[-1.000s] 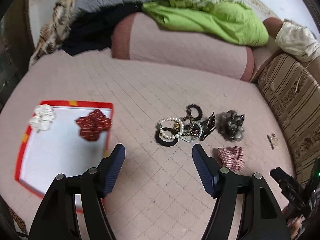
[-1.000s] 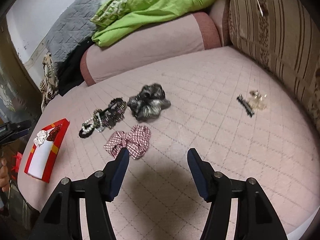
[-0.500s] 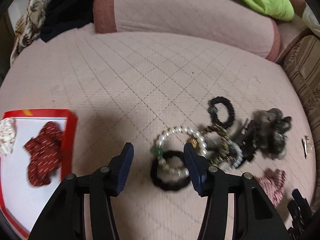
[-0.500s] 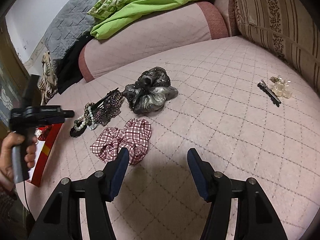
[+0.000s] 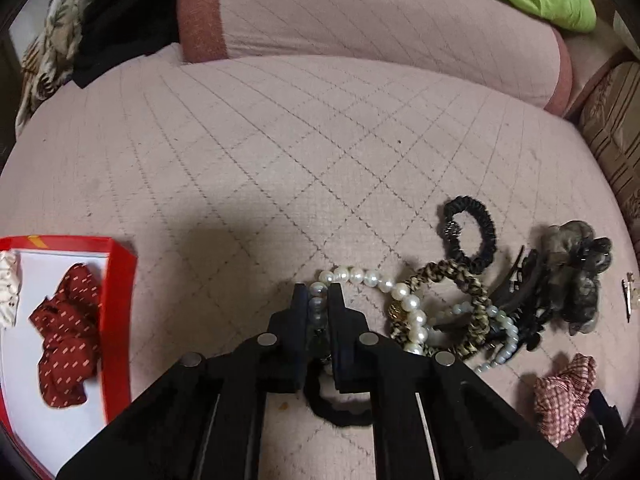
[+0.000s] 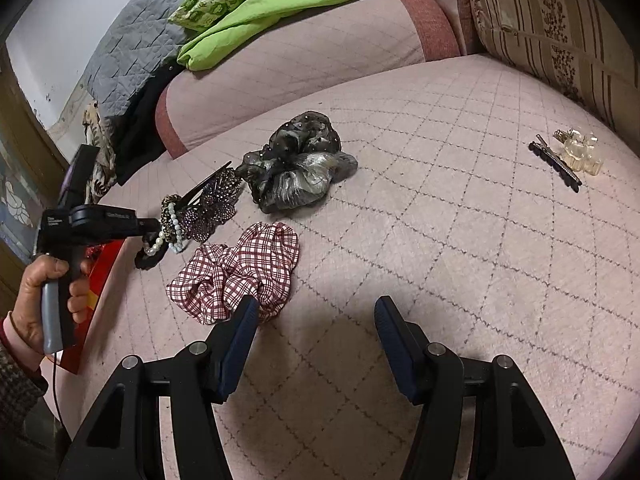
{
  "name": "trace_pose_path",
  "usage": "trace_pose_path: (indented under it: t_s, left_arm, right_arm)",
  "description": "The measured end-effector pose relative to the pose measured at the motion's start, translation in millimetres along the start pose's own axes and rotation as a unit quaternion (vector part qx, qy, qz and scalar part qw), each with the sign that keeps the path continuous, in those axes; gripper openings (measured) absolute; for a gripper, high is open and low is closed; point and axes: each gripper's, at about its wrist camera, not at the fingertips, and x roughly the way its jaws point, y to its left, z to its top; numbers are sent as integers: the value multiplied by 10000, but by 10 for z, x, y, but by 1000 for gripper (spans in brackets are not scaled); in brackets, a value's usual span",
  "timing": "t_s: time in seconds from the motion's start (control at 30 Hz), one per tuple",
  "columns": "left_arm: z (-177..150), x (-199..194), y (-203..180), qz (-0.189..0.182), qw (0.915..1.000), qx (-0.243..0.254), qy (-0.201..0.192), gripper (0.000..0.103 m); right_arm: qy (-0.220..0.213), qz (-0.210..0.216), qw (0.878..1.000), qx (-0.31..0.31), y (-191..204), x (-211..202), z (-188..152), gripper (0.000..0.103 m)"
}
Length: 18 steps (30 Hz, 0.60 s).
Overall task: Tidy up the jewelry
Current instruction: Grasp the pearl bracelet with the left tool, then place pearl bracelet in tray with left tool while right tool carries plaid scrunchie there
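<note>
My left gripper (image 5: 318, 292) is shut on the white pearl bracelet (image 5: 372, 280), at the left end of a jewelry pile on the pink bed. A black hair tie (image 5: 336, 412) lies under the jaws. A leopard band (image 5: 460, 280), a black scrunchie (image 5: 470, 232) and a grey scrunchie (image 5: 576, 276) lie to the right. The red-rimmed tray (image 5: 116, 312) on the left holds a red scrunchie (image 5: 68, 336) and a white one (image 5: 8, 280). My right gripper (image 6: 316, 316) is open and empty, just right of the plaid scrunchie (image 6: 240, 268).
A black hair clip (image 6: 556, 164) and clear clips (image 6: 580, 152) lie at the far right near a striped cushion (image 6: 560, 28). A pink bolster (image 5: 380, 28), a green blanket (image 6: 288, 4) and a grey quilt (image 6: 128, 48) are at the back.
My left gripper moved down onto the pile and shut on the pearl bracelet. My right gripper stayed open and edged closer to the plaid scrunchie.
</note>
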Motion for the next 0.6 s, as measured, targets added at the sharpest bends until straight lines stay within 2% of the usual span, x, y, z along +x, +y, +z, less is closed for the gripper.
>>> trace_pose_path:
  t_s: [0.13,0.33,0.5,0.6]
  left_arm:
    - [-144,-325,4,-78,9997,63,-235,9]
    - [-440,-832,38,-597,9970,-2,-494,9]
    - [-690,-1095,171,-977,9926,-408,-591,9]
    - [-849,-1159,235,-1060,9908,-587,-596,9]
  right_arm:
    - [32,-25,10000,-55,30,-3,13,65]
    - [115,-10,9996,-257,157,18,69,65]
    - [194,212,9993,-258,275,121,227,65]
    - [316,237,9991,-182,315,230,271,65]
